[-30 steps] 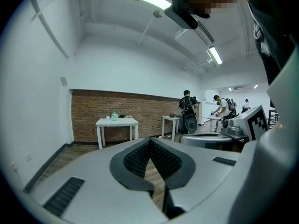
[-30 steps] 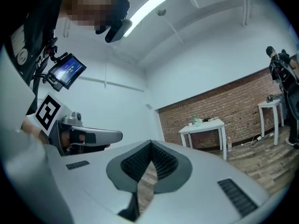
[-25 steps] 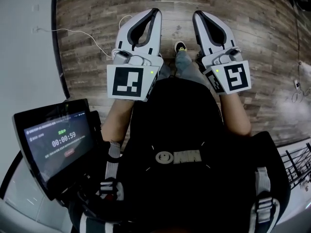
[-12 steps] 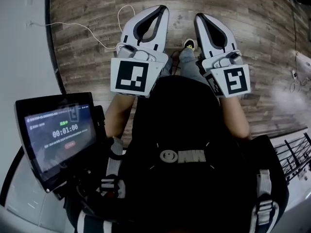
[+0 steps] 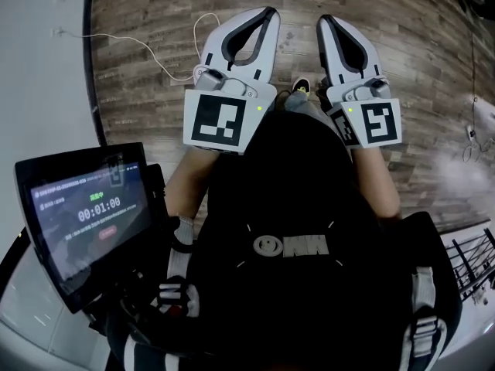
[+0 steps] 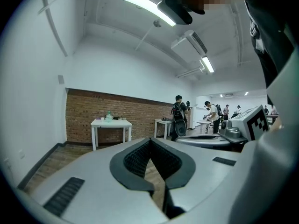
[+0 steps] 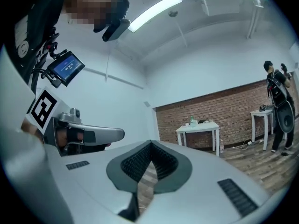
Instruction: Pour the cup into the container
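Edging forward, we are carrying left gripper [image 5: 268,12] and right gripper [image 5: 324,20] clenched empty; nothing to pour or fill is showing nearby.

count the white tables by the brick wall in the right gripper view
2. One white table centre-right, a second white table further right beside a standing person. More may be hidden off-frame.

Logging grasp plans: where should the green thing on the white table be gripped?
Likely its body, from the open front: the green thing seems upright on the table with a brick wall behind. Too far away to judge its shape.
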Motion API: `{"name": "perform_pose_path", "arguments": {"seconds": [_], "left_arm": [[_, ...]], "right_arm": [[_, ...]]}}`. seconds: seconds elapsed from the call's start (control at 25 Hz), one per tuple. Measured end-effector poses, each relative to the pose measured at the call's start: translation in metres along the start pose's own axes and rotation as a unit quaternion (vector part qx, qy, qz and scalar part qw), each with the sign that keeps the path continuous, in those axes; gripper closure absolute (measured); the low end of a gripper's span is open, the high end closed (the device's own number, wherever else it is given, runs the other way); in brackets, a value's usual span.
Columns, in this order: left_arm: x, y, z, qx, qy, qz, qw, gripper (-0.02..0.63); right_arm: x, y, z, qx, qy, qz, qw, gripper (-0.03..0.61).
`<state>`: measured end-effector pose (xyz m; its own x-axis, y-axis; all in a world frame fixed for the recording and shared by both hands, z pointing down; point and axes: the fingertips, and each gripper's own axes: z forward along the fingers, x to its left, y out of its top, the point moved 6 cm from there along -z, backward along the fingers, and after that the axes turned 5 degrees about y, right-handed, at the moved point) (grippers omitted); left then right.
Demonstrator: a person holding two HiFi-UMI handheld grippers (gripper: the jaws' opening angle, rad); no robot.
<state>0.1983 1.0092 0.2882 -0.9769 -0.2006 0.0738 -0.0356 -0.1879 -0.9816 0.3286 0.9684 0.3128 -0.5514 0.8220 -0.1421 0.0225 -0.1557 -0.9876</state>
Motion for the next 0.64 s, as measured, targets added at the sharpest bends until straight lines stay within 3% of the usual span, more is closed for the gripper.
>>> {"name": "perform_pose_path", "arguments": {"seconds": [0.64], "left_arm": [[-0.018,0.018,0.039,-0.008,0.001,0.008,0.9999,0.611]], "right_arm": [[-0.039,0.019,0.003,-0.023,0.006,-0.012,1.000,0.574]]}}
